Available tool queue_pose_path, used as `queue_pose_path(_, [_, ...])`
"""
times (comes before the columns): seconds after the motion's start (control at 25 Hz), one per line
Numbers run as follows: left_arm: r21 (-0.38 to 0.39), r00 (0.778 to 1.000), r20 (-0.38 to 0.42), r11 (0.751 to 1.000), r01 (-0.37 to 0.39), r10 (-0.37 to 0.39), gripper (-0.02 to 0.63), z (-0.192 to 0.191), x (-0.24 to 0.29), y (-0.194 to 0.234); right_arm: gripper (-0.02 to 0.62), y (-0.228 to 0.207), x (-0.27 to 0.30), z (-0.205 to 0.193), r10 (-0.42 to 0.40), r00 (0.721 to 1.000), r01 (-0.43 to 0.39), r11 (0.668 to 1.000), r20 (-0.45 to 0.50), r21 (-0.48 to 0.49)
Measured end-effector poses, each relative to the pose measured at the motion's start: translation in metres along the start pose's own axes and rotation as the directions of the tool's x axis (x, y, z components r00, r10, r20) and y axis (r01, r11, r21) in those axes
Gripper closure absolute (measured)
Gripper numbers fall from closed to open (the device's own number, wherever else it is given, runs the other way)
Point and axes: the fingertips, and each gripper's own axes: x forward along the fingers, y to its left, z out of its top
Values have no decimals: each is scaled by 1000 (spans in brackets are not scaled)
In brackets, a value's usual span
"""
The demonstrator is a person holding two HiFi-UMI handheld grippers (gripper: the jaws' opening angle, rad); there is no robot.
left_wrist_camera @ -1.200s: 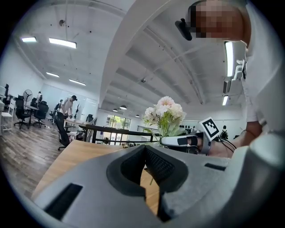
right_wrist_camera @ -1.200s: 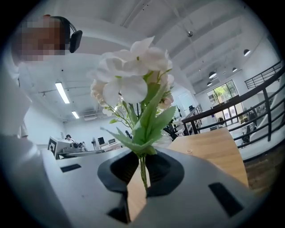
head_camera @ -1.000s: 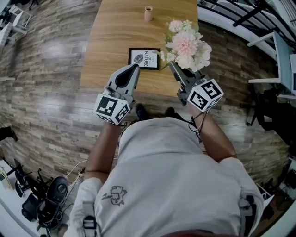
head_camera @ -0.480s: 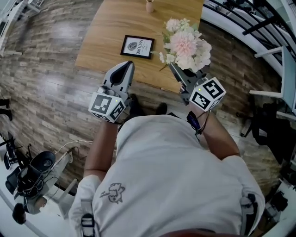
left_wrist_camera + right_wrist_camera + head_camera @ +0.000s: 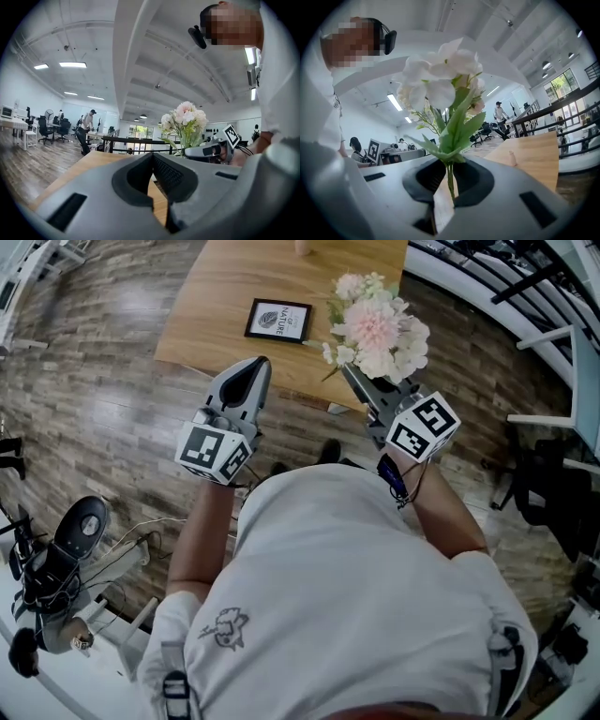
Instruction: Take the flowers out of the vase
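My right gripper [image 5: 353,373] is shut on the green stems of a bunch of pink and white flowers [image 5: 377,326]. It holds them upright in the air over the near edge of the wooden table [image 5: 216,324]. In the right gripper view the stem [image 5: 450,180] runs down between the jaws, with leaves and white blooms [image 5: 440,86] above. A small tan vase [image 5: 513,158] stands far back on the table, empty. My left gripper [image 5: 255,367] is shut with nothing in it, level, to the left of the flowers [image 5: 185,117].
A framed picture [image 5: 277,320] lies flat on the table ahead of the left gripper. Black chairs [image 5: 548,488] stand at the right. Camera gear and cables [image 5: 66,559] lie on the plank floor at the left. People work far off in the office [image 5: 86,122].
Both grippers and the person have drawn back from the table, flowers still held. The table, frame and vase have slid toward the top of the head view.
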Motion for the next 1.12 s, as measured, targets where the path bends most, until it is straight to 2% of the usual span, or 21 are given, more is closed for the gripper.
queue_pose_path(0.16, [19, 1000, -7, 1000, 20, -20, 601, -1, -28, -4, 546, 26, -6, -10, -17, 1000, 17, 1000, -5, 6])
queue_pose_path(0.72, [-10, 994, 3, 994, 105, -105, 601, -11, -128, 1, 546, 124, -4, -42, -79, 997, 80, 996, 19, -27])
queue_pose_path(1.12, [-19, 988, 28, 988, 155, -154, 601, -5, -163, -3, 546, 169, -10, -61, -116, 993, 116, 992, 0, -53])
